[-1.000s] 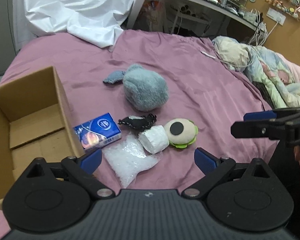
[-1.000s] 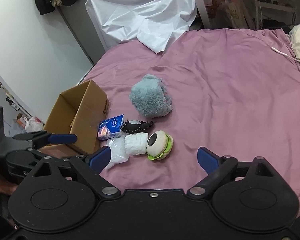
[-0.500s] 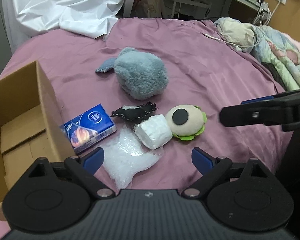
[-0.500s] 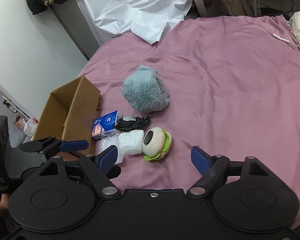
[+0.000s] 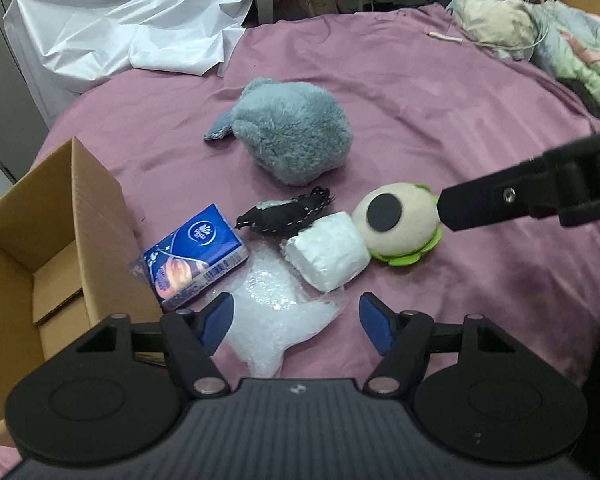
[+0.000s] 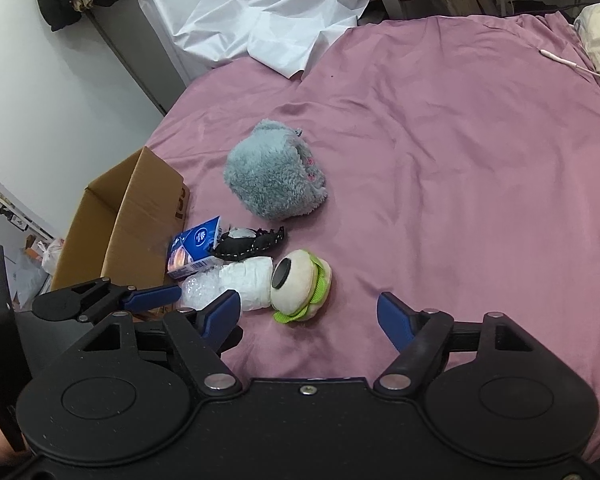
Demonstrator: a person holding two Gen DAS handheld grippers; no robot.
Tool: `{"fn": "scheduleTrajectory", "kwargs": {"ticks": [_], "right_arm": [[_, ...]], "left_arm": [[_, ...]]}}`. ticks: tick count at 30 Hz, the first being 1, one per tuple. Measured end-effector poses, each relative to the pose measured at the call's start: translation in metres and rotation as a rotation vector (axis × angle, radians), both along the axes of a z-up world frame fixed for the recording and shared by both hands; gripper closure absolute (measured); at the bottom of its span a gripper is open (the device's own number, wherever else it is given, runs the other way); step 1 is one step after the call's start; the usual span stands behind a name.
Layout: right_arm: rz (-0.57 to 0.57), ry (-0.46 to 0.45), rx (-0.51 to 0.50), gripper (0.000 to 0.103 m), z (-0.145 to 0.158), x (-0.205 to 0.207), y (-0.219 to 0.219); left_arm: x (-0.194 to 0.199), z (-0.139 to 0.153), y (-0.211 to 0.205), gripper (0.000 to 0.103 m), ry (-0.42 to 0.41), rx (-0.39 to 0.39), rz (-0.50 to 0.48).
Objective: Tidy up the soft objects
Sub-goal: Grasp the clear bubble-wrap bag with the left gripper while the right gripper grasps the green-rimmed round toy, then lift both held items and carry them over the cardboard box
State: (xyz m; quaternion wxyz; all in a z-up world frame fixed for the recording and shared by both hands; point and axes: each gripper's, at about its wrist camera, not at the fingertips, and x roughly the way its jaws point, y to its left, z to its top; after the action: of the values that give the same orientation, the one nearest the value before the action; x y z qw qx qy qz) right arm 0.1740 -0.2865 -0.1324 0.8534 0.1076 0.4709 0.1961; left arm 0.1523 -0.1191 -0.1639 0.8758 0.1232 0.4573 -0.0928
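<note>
Soft things lie on a purple bedsheet (image 5: pixel 440 92): a grey-blue plush (image 5: pixel 290 138), a black fabric piece (image 5: pixel 286 216), a white roll (image 5: pixel 328 254), a cream eyeball plush with green trim (image 5: pixel 398 224), a blue tissue pack (image 5: pixel 196 256) and a clear bubble-wrap bag (image 5: pixel 276 324). My left gripper (image 5: pixel 296 322) is open over the bubble-wrap bag. My right gripper (image 6: pixel 308 316) is open, just short of the eyeball plush (image 6: pixel 300 284). An open cardboard box (image 5: pixel 40 248) stands to the left.
A crumpled white sheet (image 5: pixel 136 28) lies at the far left of the bed. A floral quilt and pillow (image 5: pixel 540 36) lie at the far right, with a thin white stick (image 5: pixel 446 36) near them. A desk with shelves stands behind the bed.
Both grippers have moved forward and down toward the pile of objects. The right gripper's finger now reaches close beside the eyeball plush. Nothing has been picked up.
</note>
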Motion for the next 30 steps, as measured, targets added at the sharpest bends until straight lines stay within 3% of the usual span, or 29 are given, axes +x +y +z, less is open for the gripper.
{"fn": "scheduleTrajectory", "kwargs": {"ticks": [4, 6, 9, 10, 11, 14, 30], "right_arm": [[0.008, 0.014, 0.001, 0.034, -0.008, 0.007, 0.007], [0.012, 0.02, -0.001, 0.038, -0.012, 0.01, 0.013], [0.007, 0.033, -0.013, 0.046, -0.02, 0.014, 0.02], [0.002, 0.042, -0.014, 0.053, -0.024, 0.016, 0.022], [-0.003, 0.05, -0.015, 0.068, -0.028, 0.017, 0.024], [-0.024, 0.053, -0.016, 0.08, -0.034, 0.018, 0.024], [-0.05, -0.047, 0.013, 0.083, 0.007, -0.003, 0.014]], "left_arm": [[0.001, -0.01, -0.004, 0.035, -0.001, 0.051, -0.002], [0.0, -0.013, -0.005, 0.04, -0.009, 0.067, 0.004], [0.0, -0.012, 0.001, 0.045, -0.02, 0.048, 0.027], [0.0, -0.011, 0.002, 0.045, -0.022, 0.044, 0.03], [-0.001, -0.011, 0.002, 0.046, -0.024, 0.043, 0.03], [-0.004, -0.011, 0.003, 0.048, -0.033, 0.027, 0.041], [-0.023, 0.03, 0.022, 0.059, -0.147, -0.132, 0.034]]}}
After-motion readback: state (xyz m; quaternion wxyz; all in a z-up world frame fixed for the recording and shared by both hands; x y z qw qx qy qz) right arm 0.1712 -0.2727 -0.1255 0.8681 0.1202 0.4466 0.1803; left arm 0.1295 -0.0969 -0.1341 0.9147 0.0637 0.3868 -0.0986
